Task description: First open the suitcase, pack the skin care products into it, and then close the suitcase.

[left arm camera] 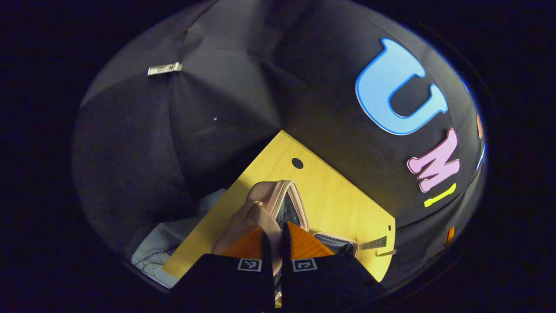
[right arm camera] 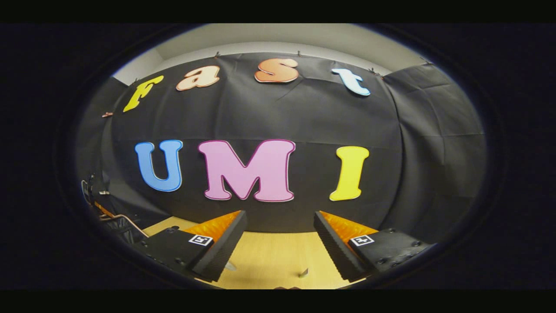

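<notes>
A small pink suitcase [left arm camera: 270,203] stands on the yellow wooden table [left arm camera: 343,200] in the left gripper view. Its lid is lifted, and dark lining shows inside it. The lower half [left arm camera: 336,241] lies flat to the right. My left gripper [left arm camera: 276,241] is shut on the edge of the raised lid, with pink material pinched between the fingers. In the right gripper view my right gripper [right arm camera: 280,217] hangs open over bare table [right arm camera: 278,256], with nothing between its fingers. I see no skin care products.
Black cloth walls close in behind the table on both sides. A round hole [left arm camera: 297,163] sits near the table's far corner. A pale surface [left arm camera: 158,250] lies below the table's left edge. Cables and a dark frame [right arm camera: 115,221] stand at the left.
</notes>
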